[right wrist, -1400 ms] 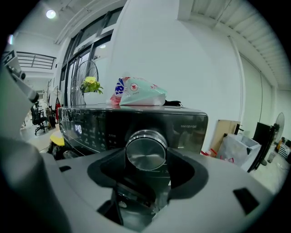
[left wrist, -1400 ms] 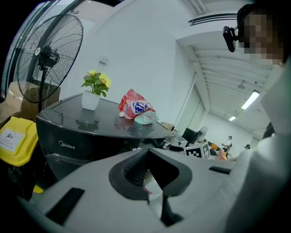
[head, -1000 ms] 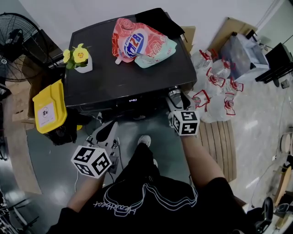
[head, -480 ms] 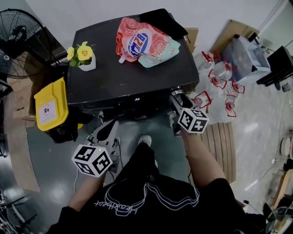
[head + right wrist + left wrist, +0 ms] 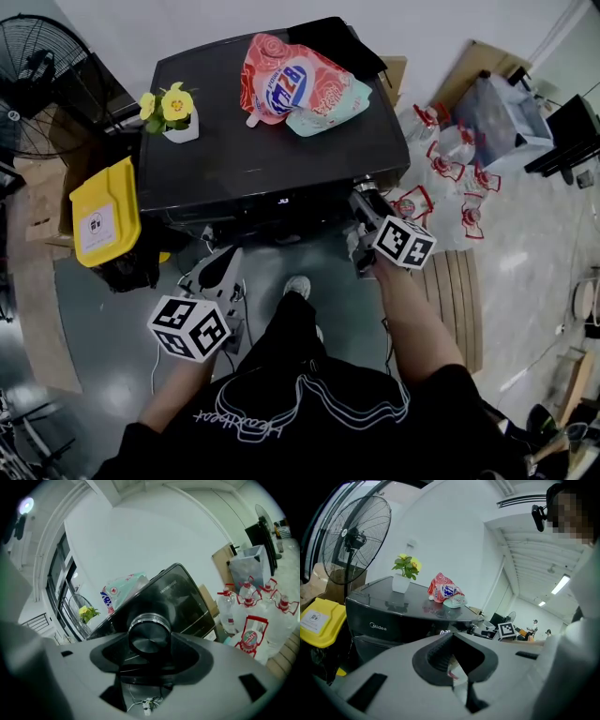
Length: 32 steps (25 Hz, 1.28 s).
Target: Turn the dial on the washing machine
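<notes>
The black washing machine (image 5: 262, 159) stands in front of me, seen from above in the head view. Its silver-rimmed dial (image 5: 360, 190) sits at the front right corner. My right gripper (image 5: 365, 202) is shut on the dial, and its marker cube is tilted to the right. In the right gripper view the dial (image 5: 149, 632) sits between the two dark pads of my right gripper (image 5: 149, 643), which press its sides. My left gripper (image 5: 212, 273) hangs low before the machine's front left, shut and holding nothing. In the left gripper view the jaws of my left gripper (image 5: 461, 677) meet.
On the lid lie a pink detergent pouch (image 5: 295, 84), a small pot of yellow flowers (image 5: 175, 117) and a black cloth (image 5: 328, 42). A yellow bin (image 5: 101, 216) and a fan (image 5: 37, 89) stand left. Water bottles (image 5: 450, 178) crowd the floor right.
My right gripper has rolled clockwise about the dial, its marker cube swinging right. The left gripper has stayed where it was.
</notes>
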Each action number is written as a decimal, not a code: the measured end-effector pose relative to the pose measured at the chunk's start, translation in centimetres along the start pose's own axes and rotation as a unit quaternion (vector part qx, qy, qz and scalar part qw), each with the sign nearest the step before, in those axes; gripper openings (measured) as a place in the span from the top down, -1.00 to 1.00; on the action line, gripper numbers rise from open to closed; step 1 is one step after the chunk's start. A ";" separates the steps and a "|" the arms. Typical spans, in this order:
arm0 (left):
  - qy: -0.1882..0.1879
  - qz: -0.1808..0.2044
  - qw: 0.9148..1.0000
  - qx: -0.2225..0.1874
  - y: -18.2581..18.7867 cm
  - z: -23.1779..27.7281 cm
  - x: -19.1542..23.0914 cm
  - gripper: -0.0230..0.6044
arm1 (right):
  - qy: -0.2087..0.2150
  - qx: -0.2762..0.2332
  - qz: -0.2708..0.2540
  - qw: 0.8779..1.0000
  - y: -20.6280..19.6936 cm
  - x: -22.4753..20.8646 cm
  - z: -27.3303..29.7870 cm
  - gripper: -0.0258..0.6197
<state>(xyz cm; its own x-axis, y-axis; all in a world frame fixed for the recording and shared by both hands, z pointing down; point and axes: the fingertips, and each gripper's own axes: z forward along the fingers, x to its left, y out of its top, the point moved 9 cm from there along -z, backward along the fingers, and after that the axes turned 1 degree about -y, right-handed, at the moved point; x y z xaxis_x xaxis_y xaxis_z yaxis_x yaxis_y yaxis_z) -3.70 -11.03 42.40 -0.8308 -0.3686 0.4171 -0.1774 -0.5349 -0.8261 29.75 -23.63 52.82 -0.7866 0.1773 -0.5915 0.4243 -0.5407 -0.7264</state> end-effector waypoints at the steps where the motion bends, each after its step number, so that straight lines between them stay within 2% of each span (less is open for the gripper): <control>1: 0.000 0.000 1.000 0.001 0.0 0.0 0.0 0.91 | 0.004 -0.001 0.014 1.000 0.0 -0.1 0.0 0.04; 9: 0.002 0.002 1.000 0.008 -0.1 -0.4 0.1 0.91 | 0.047 -0.018 0.136 0.989 -0.3 -0.8 0.0 0.04; 18: 0.005 0.001 1.000 0.007 -0.2 -0.6 0.2 0.91 | 0.068 -0.020 0.185 0.980 -0.5 -1.1 0.0 0.04; 24: 0.007 -0.002 1.000 0.007 -0.7 -0.6 0.3 0.91 | 0.092 -0.024 0.272 0.958 -1.0 -1.9 0.1 0.04; 28: 0.009 -0.004 1.000 0.008 -1.1 -0.6 0.3 0.91 | 0.120 -0.030 0.353 0.928 -1.7 -2.5 0.2 0.05; 30: 0.010 -0.005 1.000 0.007 -1.1 -0.6 0.3 0.91 | 0.125 -0.032 0.362 0.923 -1.8 -2.6 0.3 0.05; 32: 0.010 -0.004 1.000 0.006 -1.1 -0.7 0.2 0.91 | 0.125 -0.034 0.356 0.925 -1.7 -2.7 0.3 0.05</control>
<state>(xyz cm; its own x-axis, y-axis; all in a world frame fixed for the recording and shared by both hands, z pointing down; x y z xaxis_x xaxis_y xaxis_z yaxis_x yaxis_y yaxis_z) -4.06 -10.03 43.17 -0.8398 -0.3483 0.4165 -0.1784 -0.5476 -0.8175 31.00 -23.39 55.72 -0.1712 -0.0152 -0.9851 0.8293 -0.5420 -0.1357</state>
